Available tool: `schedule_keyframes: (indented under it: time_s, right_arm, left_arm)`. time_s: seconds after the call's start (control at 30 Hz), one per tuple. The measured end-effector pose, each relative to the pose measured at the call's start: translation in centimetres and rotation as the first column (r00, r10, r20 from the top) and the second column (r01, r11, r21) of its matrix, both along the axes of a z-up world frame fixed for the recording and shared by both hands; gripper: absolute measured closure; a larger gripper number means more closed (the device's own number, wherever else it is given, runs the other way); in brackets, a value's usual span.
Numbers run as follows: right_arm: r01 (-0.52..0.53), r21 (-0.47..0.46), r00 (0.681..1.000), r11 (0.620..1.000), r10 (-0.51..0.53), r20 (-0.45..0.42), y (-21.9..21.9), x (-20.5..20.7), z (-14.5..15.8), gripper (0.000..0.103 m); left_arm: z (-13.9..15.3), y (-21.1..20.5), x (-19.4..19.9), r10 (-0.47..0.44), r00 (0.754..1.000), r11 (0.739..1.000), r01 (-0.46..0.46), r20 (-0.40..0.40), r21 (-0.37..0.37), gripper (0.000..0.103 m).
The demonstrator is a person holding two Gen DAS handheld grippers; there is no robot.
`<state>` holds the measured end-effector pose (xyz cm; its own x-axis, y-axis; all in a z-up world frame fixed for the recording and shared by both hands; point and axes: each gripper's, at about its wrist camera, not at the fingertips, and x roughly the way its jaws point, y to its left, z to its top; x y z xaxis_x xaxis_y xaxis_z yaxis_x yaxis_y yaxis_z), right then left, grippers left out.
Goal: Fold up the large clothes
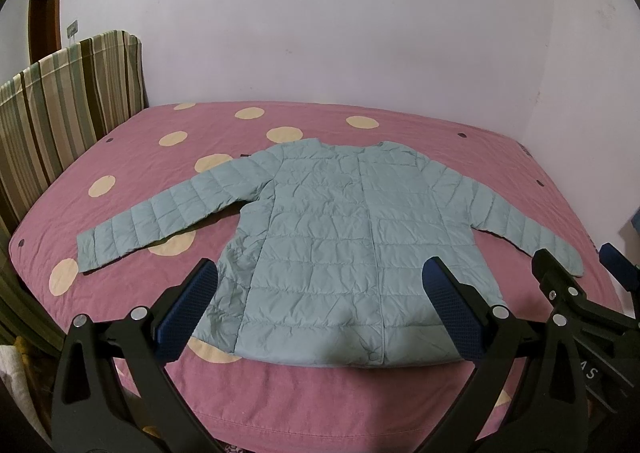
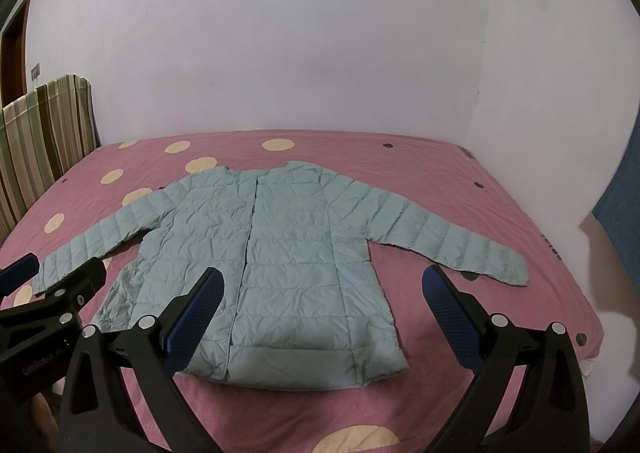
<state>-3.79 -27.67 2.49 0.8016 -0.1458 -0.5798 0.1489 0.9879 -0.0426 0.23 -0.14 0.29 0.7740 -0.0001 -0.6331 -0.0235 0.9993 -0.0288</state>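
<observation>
Striped headboard (image 1: 68, 101) at the bed's left edge, pink dotted bedspread (image 1: 320, 385) across it. Left gripper (image 1: 320, 281) hovers over the near edge, jaws spread wide, nothing held. The pale blue quilted jacket (image 1: 332, 253) lies flat mid-bed, hem toward the near edge, sleeves out sideways. Right gripper (image 2: 322, 285) likewise gaping, empty, above the hem.

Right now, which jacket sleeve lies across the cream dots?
The sleeve on the striped headboard side; it overlaps cream dots, while the other sleeve lies on plain pink bedspread.
</observation>
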Motion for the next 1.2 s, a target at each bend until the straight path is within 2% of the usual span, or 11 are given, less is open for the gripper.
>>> schedule_keyframes:
  time_s: [1.07,1.2]
  right_arm:
    - [0.002,-0.001,1.0,1.0,-0.002,-0.005,-0.4,0.2,-0.5,0.004]
    - [0.001,-0.001,1.0,1.0,-0.001,-0.006,0.3,0.2,-0.7,0.004]
  left_arm:
    - [-0.5,-0.3,0.1,-0.011,1.0,1.0,0.011,0.005,0.0,0.002]
    - [-1.9,-0.6,-0.3,-0.01,1.0,1.0,0.01,0.001,-0.003,0.002]
